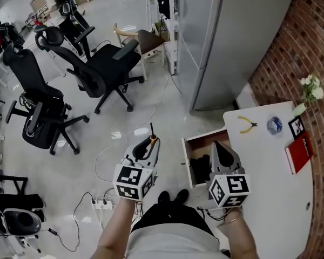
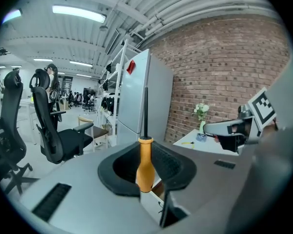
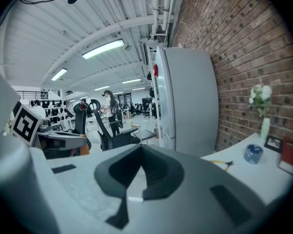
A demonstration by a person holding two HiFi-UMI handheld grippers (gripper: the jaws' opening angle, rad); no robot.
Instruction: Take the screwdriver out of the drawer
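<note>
Two tongs are up in front of us: the left tongs (image 2: pixel 146 177) are clamped on the orange handle of the screwdriver (image 2: pixel 144 160), its shaft pointing up, while the right tongs (image 3: pixel 139 177) are closed on nothing. We hold the screwdriver over the floor (image 1: pixel 70 161), clear of the open drawer (image 1: pixel 202 140) at the edge of the worktop (image 1: pixel 270 166), so we judge the taking-out done. Next, we reckon, comes carrying it to the worktop without loosening the grip.
</note>
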